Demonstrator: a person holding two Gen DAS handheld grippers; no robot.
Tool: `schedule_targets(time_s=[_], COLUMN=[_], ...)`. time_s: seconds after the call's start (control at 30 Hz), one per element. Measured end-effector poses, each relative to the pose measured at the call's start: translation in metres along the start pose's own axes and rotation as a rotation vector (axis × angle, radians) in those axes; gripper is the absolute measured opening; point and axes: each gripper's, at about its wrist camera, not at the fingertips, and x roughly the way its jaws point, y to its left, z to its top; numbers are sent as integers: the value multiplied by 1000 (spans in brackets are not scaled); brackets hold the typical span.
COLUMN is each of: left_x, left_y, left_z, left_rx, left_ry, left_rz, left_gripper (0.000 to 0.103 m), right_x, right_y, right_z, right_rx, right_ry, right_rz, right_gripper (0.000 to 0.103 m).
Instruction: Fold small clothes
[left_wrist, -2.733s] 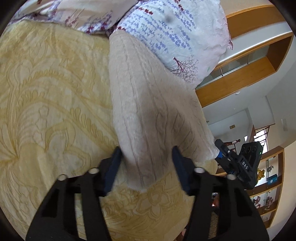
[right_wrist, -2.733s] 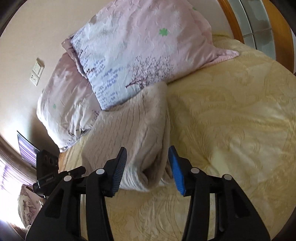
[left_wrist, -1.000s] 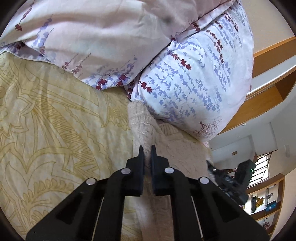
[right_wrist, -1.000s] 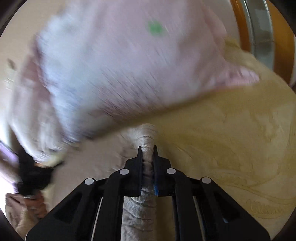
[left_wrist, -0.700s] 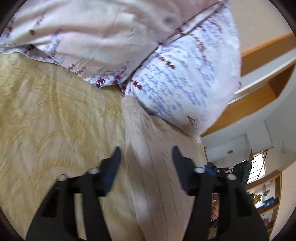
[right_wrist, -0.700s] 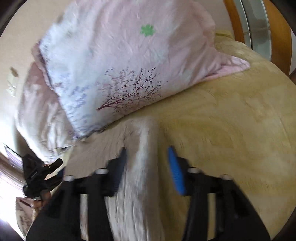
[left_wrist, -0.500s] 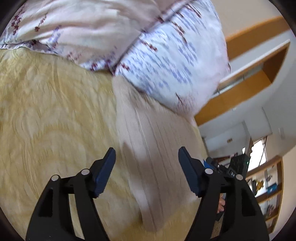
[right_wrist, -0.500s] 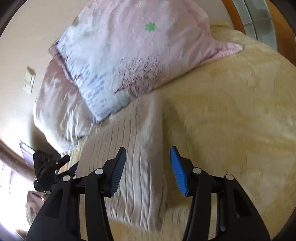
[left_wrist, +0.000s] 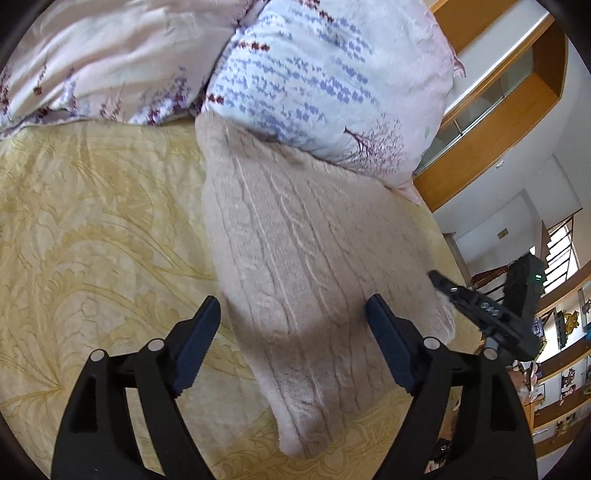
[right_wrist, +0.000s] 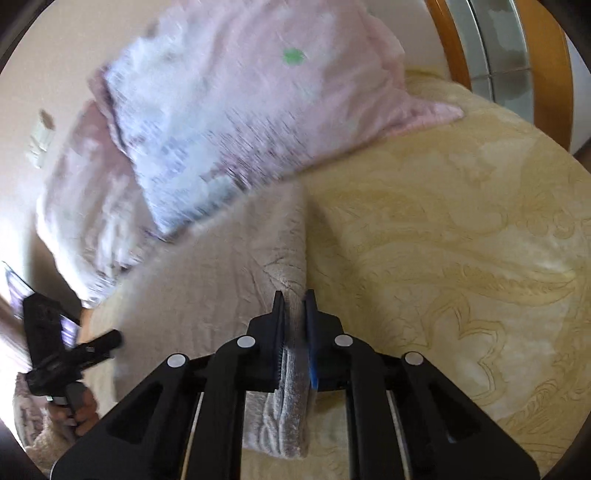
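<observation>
A folded cream cable-knit sweater (left_wrist: 295, 258) lies on the yellow patterned bedspread (left_wrist: 92, 240), its far end against the pillows. My left gripper (left_wrist: 291, 321) is open, its jaws either side of the sweater's near end, not holding it. In the right wrist view the sweater (right_wrist: 207, 288) lies left of centre and my right gripper (right_wrist: 293, 299) is shut on its right folded edge. The right gripper also shows in the left wrist view (left_wrist: 480, 310) at the sweater's right side.
Two floral pillows (left_wrist: 325, 81) lie at the head of the bed, touching the sweater. A wooden headboard (right_wrist: 517, 55) stands at the far right. The bedspread (right_wrist: 461, 258) stretches to the right. Shelves (left_wrist: 561, 354) stand beyond the bed.
Both grippers had let go of the sweater and opened. Since half a second ago my right gripper has shut on the sweater's right edge. My left gripper stays open over the near end.
</observation>
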Motion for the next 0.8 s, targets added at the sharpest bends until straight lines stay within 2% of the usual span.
schedule_targets(time_s=[0.1, 0.17, 0.23, 0.3, 0.33, 0.6, 0.8], left_x=[4, 4, 5, 4, 4, 18, 24], left_y=[4, 7, 11, 14, 14, -1, -5], left_z=[1, 3, 8, 11, 14, 28, 29], left_rx=[-25, -45, -67, -74, -68, 27, 49], left_ry=[14, 18, 18, 18, 21, 32, 36], left_rz=[-16, -35, -56, -60, -53, 39, 57], left_gripper=[83, 83, 84, 85, 85, 90, 93], right_x=[5, 1, -7, -12, -11, 35, 42], right_y=[0, -2, -9, -13, -11, -20, -13], right_z=[3, 7, 14, 22, 24, 47, 44], right_rx=[7, 26, 89, 122, 123, 205, 185], right_ry=[22, 32, 36, 15, 11, 171, 191], right_rz=[-11, 17, 96, 156, 162, 235, 273], right_gripper=[11, 14, 28, 64, 69, 70, 69])
